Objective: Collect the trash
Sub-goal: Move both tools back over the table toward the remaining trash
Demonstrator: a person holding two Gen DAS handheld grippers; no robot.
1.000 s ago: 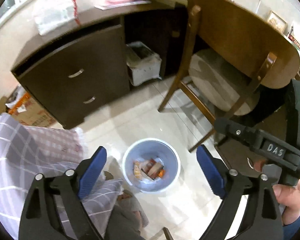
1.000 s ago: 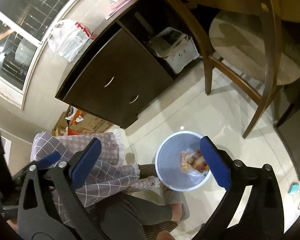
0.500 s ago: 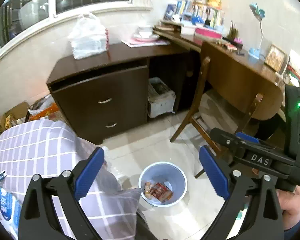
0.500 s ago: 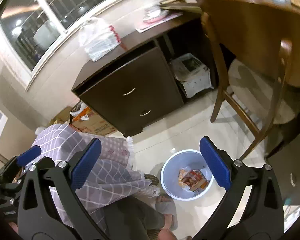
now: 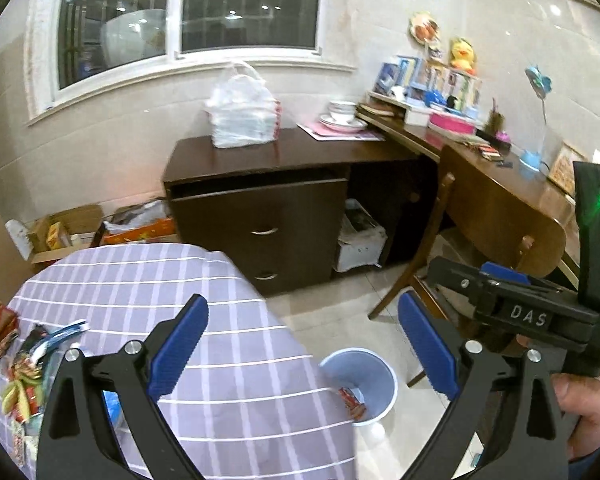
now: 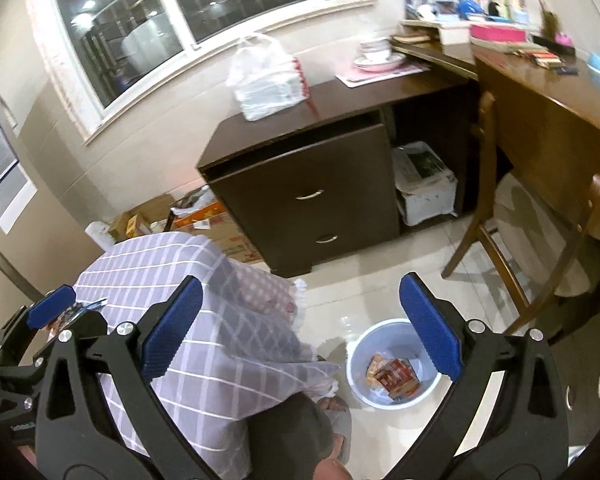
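Observation:
A light blue trash bin [image 6: 392, 364] stands on the tiled floor with snack wrappers [image 6: 392, 374] inside; it also shows in the left wrist view [image 5: 366, 382], partly hidden by the cloth. Several colourful wrappers [image 5: 16, 364] lie on the purple checked tablecloth [image 5: 172, 292] at the far left. My left gripper [image 5: 304, 344] is open and empty above the cloth's edge. My right gripper [image 6: 300, 328] is open and empty, above the cloth [image 6: 160, 264] and bin. The right gripper also shows at the right of the left wrist view [image 5: 540, 308].
A dark wooden drawer cabinet [image 6: 312, 196] with a white plastic bag [image 6: 266, 80] on top stands by the wall. A wooden chair [image 6: 540, 240] and cluttered desk [image 6: 540, 80] are to the right. Cardboard boxes [image 6: 216, 224] sit left of the cabinet. The person's foot [image 6: 336, 412] is beside the bin.
Both grippers have risen and tilted up from the bin; the window and the desk top have come into view. The wrappers on the cloth now show. Both stay open.

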